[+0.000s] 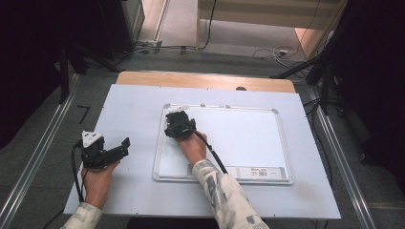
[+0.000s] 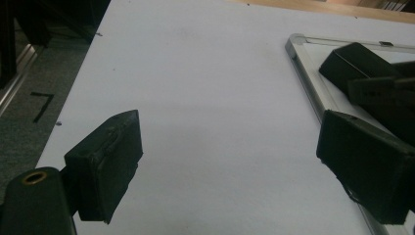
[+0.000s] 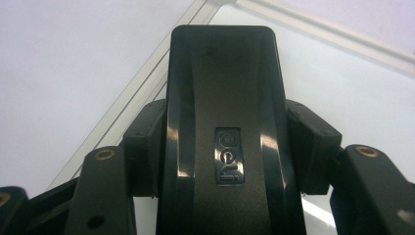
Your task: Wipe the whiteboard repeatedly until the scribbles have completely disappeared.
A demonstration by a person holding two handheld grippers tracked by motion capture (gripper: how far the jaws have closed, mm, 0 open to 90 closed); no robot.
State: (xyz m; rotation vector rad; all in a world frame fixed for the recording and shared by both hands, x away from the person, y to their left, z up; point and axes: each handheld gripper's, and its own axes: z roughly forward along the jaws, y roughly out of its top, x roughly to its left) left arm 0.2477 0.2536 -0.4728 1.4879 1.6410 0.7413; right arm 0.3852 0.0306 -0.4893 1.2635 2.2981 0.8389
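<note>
A framed whiteboard (image 1: pixel 239 138) lies flat on the white sheet that covers the table. My right gripper (image 1: pixel 175 125) is over the board's near-left corner area, shut on a black board eraser (image 3: pixel 222 98); the pads (image 3: pixel 142 147) press its two long sides. The eraser's flat top faces the right gripper view, with the board's metal frame (image 3: pixel 147 83) behind it. From the left gripper view the eraser (image 2: pixel 355 63) sits just inside the frame corner (image 2: pixel 296 44). My left gripper (image 1: pixel 125 145) rests on the sheet left of the board, open, with bare sheet between its jaws (image 2: pixel 230 152).
A barcode label (image 1: pixel 260 171) sits on the board's near edge. The table's wooden far edge (image 1: pixel 205 78) shows beyond the sheet. Metal rails (image 1: pixel 43 143) run along both sides on the floor, cables (image 1: pixel 267 51) lie beyond the table, and a tape mark (image 2: pixel 41 105) is on the carpet.
</note>
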